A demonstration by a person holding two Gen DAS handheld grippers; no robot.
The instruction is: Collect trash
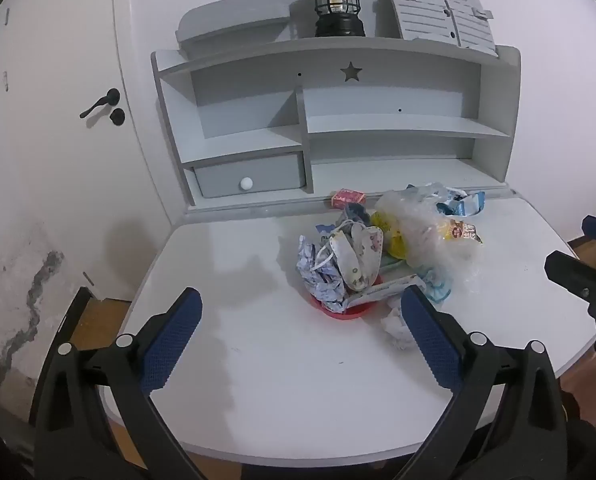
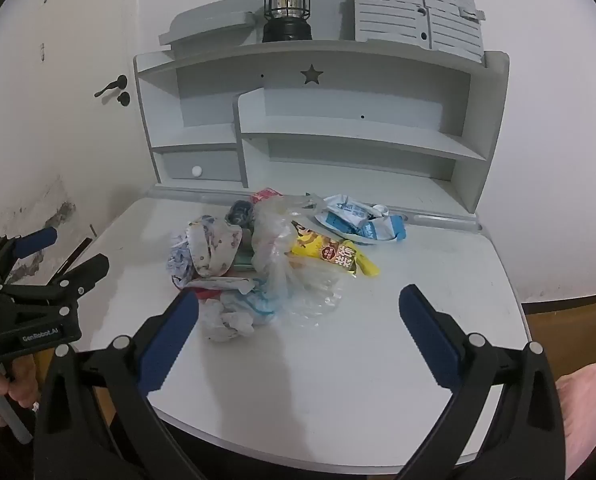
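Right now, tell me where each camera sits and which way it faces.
Left wrist: on the left hand-held gripper, angled down at the desk; its open fingers and the right hand-held gripper's tip show.
Right wrist: on the right hand-held gripper, same aim; a hand shows.
Shared: trash pile, lantern.

Hidden and cut-off parts around the trash pile on the white bench (image 1: 257,360)

A shallow red plastic dish (image 1: 340,312) lay mostly buried under crumpled printed paper (image 1: 318,272), only its front rim showing; in the right wrist view barely a red sliver appeared. The small red cardboard box (image 2: 263,194) was half hidden behind the clear crinkled plastic bag (image 2: 281,248). A dark rounded item (image 2: 239,212) in the pile was too obscured to identify. The right hand-held gripper (image 1: 586,280) was cut off by the left wrist view's edge. Print on the yellow snack wrapper (image 2: 330,254) was too small to read.
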